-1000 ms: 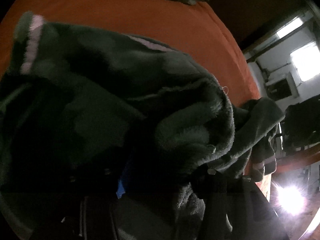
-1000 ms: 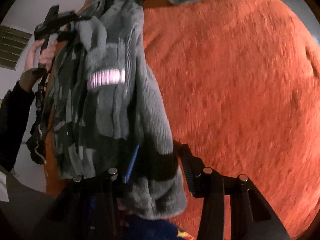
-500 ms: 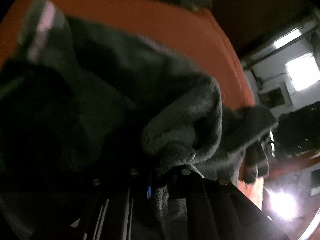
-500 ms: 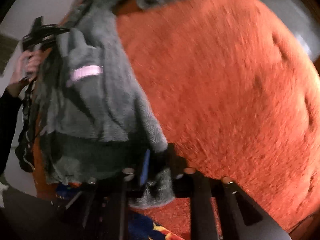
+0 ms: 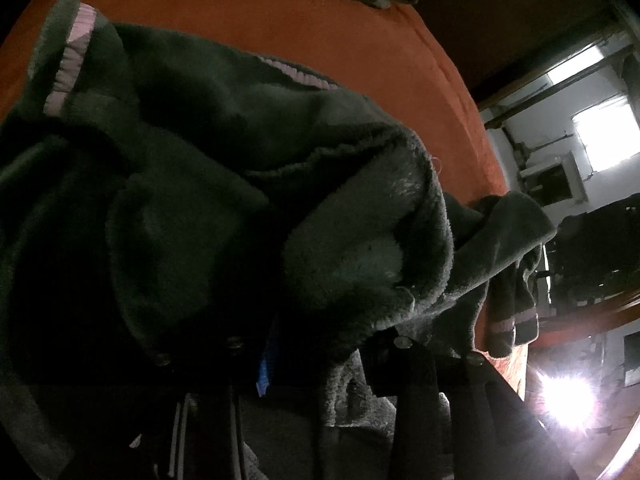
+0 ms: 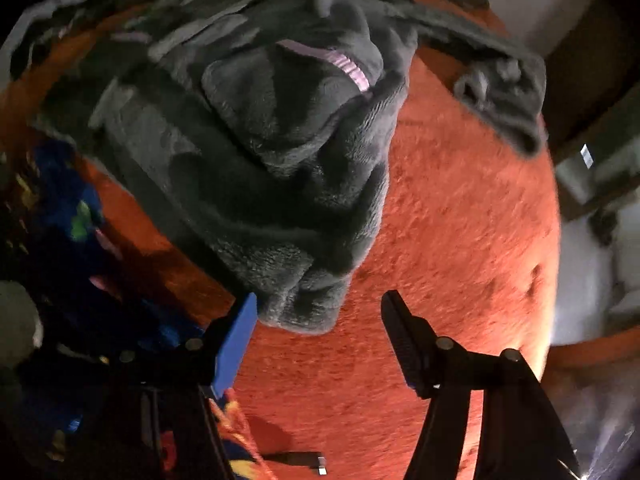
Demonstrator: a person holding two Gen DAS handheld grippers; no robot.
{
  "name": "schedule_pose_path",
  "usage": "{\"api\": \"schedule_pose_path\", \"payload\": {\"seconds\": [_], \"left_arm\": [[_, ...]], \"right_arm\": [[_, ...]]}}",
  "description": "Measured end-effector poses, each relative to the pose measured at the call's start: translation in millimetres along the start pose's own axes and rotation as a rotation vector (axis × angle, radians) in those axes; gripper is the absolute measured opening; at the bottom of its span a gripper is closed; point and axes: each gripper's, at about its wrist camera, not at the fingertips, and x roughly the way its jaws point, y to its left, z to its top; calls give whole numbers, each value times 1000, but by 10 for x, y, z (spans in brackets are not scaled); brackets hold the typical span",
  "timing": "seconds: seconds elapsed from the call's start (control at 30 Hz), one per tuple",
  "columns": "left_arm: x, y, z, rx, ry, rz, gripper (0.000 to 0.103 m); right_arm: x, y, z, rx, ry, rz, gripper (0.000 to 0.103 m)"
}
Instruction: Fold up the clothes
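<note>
Grey fleece garment [image 6: 256, 168], pink trim, bunched on orange blanket [image 6: 460, 240].

Orange bedspread [image 6: 460, 240]; bright lamp [image 5: 568, 396]; lit window [image 5: 604, 136].

Two grey fleece garments [image 6: 248, 152] [image 6: 500, 80] on one orange bed [image 6: 460, 260]; two hand-held grippers [image 5: 320, 344] [image 6: 320, 316]; one multicoloured cloth [image 6: 72, 216].

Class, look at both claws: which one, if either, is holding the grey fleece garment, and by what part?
The left claw grips a bunched fold of the fleece garment. The right claw is open, holding nothing.
</note>
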Motion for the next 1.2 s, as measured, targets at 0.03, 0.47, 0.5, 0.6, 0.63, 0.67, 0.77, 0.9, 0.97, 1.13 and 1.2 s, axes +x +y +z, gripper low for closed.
{"api": "schedule_pose_path", "payload": {"seconds": [0.03, 0.47, 0.5, 0.6, 0.63, 0.67, 0.77, 0.9, 0.97, 1.13, 1.2], "left_arm": [[19, -6, -5, -2, 3, -5, 36], [306, -107, -13, -56, -1, -37, 37], [322, -129, -11, -54, -6, -42, 37], [351, -167, -10, -46, -8, -47, 37], [361, -174, -9, -45, -6, -47, 37], [366, -170, -10, -45, -3, -48, 37], [285, -67, -36, -58, 11, -53, 37], [257, 10, -51, -79, 31, -66, 37], [251, 23, -53, -83, 35, -65, 37], [232, 69, -61, -100, 39, -66, 43], [235, 90, -70, -110, 44, -73, 45]], "right_arm": [[-8, 15, -21, -11, 3, 3, 63], [-162, -283, -23, 295, -147, 6, 0], [-153, -280, -9, 300, -143, 24, 0], [-127, -270, 33, 313, -128, 80, 0], [-119, -267, 47, 318, -123, 98, 0], [-110, -263, 61, 322, -118, 117, 0], [-84, -254, 103, 335, -104, 172, 3], [-88, -16, 227, 191, -91, 132, 76], [-90, 249, 304, 8, -113, -5, 78], [212, 598, 328, -277, -43, -214, 76], [264, 568, 335, -271, -26, -197, 60]]}}
